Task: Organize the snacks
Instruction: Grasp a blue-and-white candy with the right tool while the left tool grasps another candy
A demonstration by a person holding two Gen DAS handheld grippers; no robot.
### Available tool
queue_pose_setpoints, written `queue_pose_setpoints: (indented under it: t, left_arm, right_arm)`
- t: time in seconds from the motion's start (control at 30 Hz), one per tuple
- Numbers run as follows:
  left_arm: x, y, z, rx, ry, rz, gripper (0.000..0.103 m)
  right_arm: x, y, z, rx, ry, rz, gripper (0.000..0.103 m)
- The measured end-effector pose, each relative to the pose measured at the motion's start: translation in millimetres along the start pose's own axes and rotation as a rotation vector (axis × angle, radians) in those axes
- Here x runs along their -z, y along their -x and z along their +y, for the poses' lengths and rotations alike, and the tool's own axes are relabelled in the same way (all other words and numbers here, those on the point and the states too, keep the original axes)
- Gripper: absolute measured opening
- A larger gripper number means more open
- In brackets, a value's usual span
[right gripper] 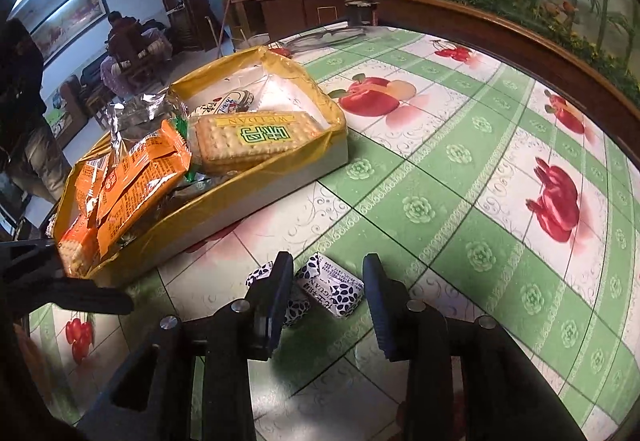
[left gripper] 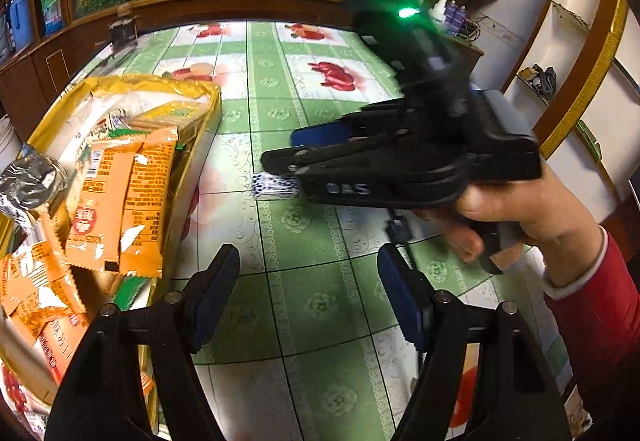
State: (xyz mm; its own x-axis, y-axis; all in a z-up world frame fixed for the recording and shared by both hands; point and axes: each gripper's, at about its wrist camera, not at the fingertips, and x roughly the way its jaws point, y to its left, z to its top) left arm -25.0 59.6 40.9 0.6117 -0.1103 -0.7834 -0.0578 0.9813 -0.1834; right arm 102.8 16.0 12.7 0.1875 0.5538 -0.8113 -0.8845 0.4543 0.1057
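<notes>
So this looks like the pick-up step of the snack tidy-up, with the yellow-lined box (right gripper: 338,145) as the obvious home for everything. It sits on the green fruit-print tablecloth (right gripper: 460,177) and already holds a heap of orange snack packets (right gripper: 136,181), a big cracker pack (right gripper: 256,139) and some crinkly silver wrappers (right gripper: 140,113). Still outside the box, just in front of its near long side, are two little white candies with a dark leaf print (right gripper: 334,289). The right gripper (right gripper: 326,299) hangs right over them, jaws parted and not pressing on anything; one candy lies in the gap between the fingers, the other is half hidden behind the left-hand finger (right gripper: 276,293). From the left wrist view you can see the same gripper held in a hand (left gripper: 520,213) with a red sleeve, tilted down over that candy (left gripper: 276,187), on the side of the box away from the packets. The left gripper (left gripper: 308,297) is open and empty too, floating over bare cloth beside the box's near corner. My guess for the next move: settle the right fingers down around the one candy, square them so they don't catch its neighbour, close gently since it's small and probably slippery, then carry it across to the box and let go.
</notes>
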Motion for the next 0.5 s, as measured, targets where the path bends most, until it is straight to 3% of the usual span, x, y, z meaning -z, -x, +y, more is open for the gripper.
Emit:
queue_pose_setpoints:
  t: [0.13, 0.37, 0.5]
  left_arm:
    - [-7.5, -12.9, 1.7, 0.002, -0.008, 0.013, 0.071]
    - [-27.7, -43.4, -18.9, 0.009, -0.197, 0.073, 0.071]
    - [-39.0, -58.4, -15.3, -0.018, -0.210, 0.087, 0.071]
  right_arm:
    - [14.7, 9.4, -5.9, 0.034, -0.017, 0.009, 0.034]
    - [49.7, 41.6, -21.8, 0.093, -0.088, 0.027, 0.035]
    - [66.0, 57.7, -25.8, 0.121, -0.121, 0.027, 0.035]
